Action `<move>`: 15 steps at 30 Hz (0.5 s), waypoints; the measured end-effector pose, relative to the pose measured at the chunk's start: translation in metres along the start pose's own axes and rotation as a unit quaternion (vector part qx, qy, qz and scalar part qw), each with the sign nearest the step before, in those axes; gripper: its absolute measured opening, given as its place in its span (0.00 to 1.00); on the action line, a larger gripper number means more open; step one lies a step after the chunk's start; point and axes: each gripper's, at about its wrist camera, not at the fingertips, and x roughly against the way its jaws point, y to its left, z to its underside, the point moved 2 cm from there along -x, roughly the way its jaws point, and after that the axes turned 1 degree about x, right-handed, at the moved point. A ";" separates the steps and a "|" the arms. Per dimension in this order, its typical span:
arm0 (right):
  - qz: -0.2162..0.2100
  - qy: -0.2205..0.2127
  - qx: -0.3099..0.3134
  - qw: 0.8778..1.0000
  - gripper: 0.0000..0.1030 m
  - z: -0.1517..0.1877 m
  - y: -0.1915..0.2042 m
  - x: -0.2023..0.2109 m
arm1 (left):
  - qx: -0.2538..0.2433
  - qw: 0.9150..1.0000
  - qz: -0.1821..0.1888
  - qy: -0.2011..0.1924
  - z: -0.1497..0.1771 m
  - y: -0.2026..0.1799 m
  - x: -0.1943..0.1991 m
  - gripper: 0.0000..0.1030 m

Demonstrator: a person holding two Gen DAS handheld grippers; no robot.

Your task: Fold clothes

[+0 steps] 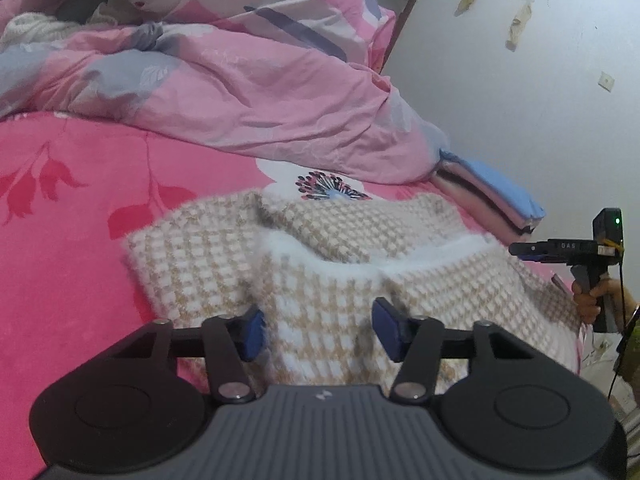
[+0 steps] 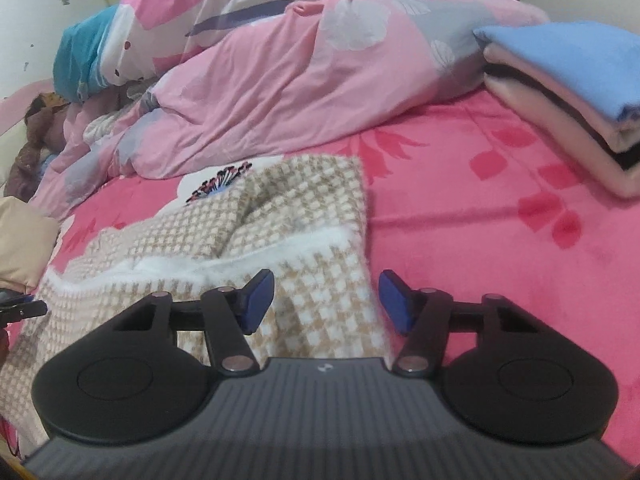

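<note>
A fuzzy beige-and-white checked garment [image 1: 320,280] lies partly folded on the pink bed sheet [image 1: 60,260], with a white band across its middle. My left gripper [image 1: 318,330] is open, its blue pads over the garment's near edge. In the right wrist view the same garment [image 2: 200,260] lies left of centre. My right gripper [image 2: 326,300] is open over the garment's right edge, its right pad [image 2: 394,300] above the bare sheet [image 2: 500,260]. The right gripper also shows at the far right of the left wrist view [image 1: 520,249], held in a hand.
A rumpled pink quilt [image 1: 240,80] [image 2: 300,80] fills the far side of the bed. A stack of folded clothes with a blue piece on top [image 1: 492,196] [image 2: 568,88] sits by the wall. A beige cloth [image 2: 20,240] lies at the left.
</note>
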 end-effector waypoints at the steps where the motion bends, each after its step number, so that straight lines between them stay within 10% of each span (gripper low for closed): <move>1: -0.001 0.004 -0.001 1.000 0.56 -0.001 0.000 -0.004 | 0.008 1.000 0.002 0.000 -0.001 0.002 -0.002 0.47; 6: -0.009 0.023 -0.004 1.000 0.55 -0.005 0.001 -0.023 | 0.047 0.999 0.007 -0.007 -0.005 0.012 -0.009 0.19; 12: -0.008 0.007 0.024 1.000 0.07 -0.002 0.013 -0.013 | 0.042 0.999 0.001 -0.033 -0.004 0.010 -0.007 0.09; 15: -0.003 -0.017 0.034 0.999 0.05 -0.002 0.016 0.001 | 0.032 0.998 -0.004 -0.051 -0.004 0.005 -0.002 0.08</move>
